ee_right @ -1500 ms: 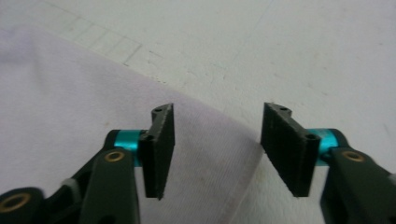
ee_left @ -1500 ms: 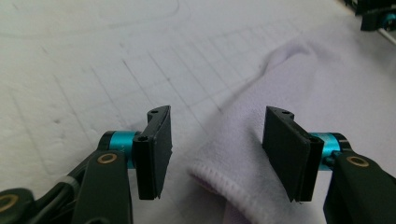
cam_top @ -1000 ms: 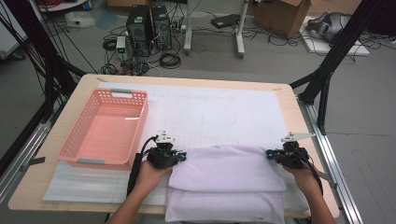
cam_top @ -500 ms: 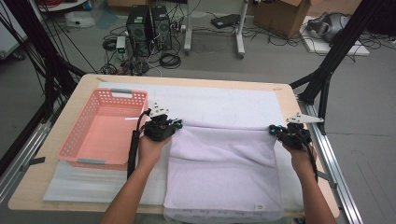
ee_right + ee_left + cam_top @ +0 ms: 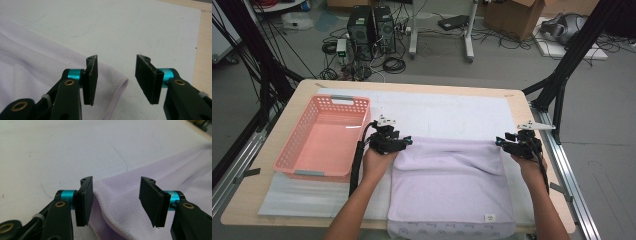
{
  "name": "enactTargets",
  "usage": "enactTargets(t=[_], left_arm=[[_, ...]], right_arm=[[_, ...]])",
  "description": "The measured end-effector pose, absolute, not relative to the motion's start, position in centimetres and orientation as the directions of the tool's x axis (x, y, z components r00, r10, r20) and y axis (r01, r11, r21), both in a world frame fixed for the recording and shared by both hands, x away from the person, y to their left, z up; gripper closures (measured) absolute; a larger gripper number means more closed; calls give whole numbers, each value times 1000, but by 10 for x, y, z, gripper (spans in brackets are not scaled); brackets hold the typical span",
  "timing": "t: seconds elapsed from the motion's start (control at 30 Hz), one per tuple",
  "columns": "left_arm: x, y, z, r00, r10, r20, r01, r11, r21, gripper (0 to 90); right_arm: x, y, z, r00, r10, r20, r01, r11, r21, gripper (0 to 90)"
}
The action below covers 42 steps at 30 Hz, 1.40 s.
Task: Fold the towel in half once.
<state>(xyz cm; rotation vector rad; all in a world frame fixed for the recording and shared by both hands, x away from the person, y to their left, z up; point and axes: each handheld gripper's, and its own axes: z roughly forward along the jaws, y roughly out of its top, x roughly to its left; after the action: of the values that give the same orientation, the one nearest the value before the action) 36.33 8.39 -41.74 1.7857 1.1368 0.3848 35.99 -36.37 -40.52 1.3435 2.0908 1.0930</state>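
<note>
Lilac towel (image 5: 451,187) lies spread flat on the white mat (image 5: 452,112) at the near middle of the table, its near edge hanging over the table's front, pink basket (image 5: 324,137) well off to its left. Left gripper (image 5: 116,195) and right gripper (image 5: 116,75) sit at the two far corners, jaws just opened and standing apart — cloth lies between them but nothing is pinched. Looks light, soft and floppy with a stitched hem, so it will likely sag and drag; best taken by the hemmed corners, both at once.
</note>
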Motion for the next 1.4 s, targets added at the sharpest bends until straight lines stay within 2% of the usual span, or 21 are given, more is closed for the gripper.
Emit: enactTargets(t=[0.37, 0.43, 0.53, 0.6, 0.7, 0.77, 0.8, 0.83, 0.9, 1.03, 1.17, 1.4], left_arm=[[352, 90, -448, 479, 848, -226, 630, -153, 761, 365], [351, 88, -449, 497, 839, -222, 624, -167, 764, 380], [349, 83, -449, 518, 842, -149, 593, -229, 772, 445], [346, 79, -449, 545, 835, -68, 555, -299, 776, 504], [345, 78, -449, 563, 823, -74, 549, -305, 778, 588], [345, 77, -449, 586, 803, -105, 554, -303, 775, 727], [345, 76, -449, 585, 802, -123, 563, -292, 773, 791], [346, 77, -450, 573, 805, -152, 579, -267, 770, 817], [350, 81, -450, 555, 802, -222, 615, -215, 759, 834], [359, 87, -436, 513, 823, -243, 579, -123, 806, 843], [380, 89, -410, 500, 843, -197, 526, -115, 843, 843], [409, 93, -393, 495, 858, -140, 449, -114, 886, 842]], right_arm=[[346, -356, -435, -464, 882, 77, 653, 283, 702, 412], [346, -352, -441, -480, 877, 42, 655, 326, 682, 408], [345, -351, -442, -480, 876, 37, 647, 326, 689, 427], [344, -351, -441, -478, 877, 45, 651, 320, 688, 457], [342, -351, -442, -480, 876, 47, 649, 318, 692, 537], [340, -351, -441, -489, 869, 68, 647, 310, 697, 715], [339, -350, -442, -499, 863, 84, 648, 307, 697, 781], [338, -348, -442, -504, 860, 85, 646, 310, 697, 809], [338, -349, -441, -505, 857, 102, 652, 301, 696, 831], [342, -351, -436, -514, 856, 58, 581, 297, 758, 849], [357, -355, -420, -472, 878, 80, 531, 211, 821, 849], [395, -351, -393, -449, 892, 43, 470, 195, 861, 848]])
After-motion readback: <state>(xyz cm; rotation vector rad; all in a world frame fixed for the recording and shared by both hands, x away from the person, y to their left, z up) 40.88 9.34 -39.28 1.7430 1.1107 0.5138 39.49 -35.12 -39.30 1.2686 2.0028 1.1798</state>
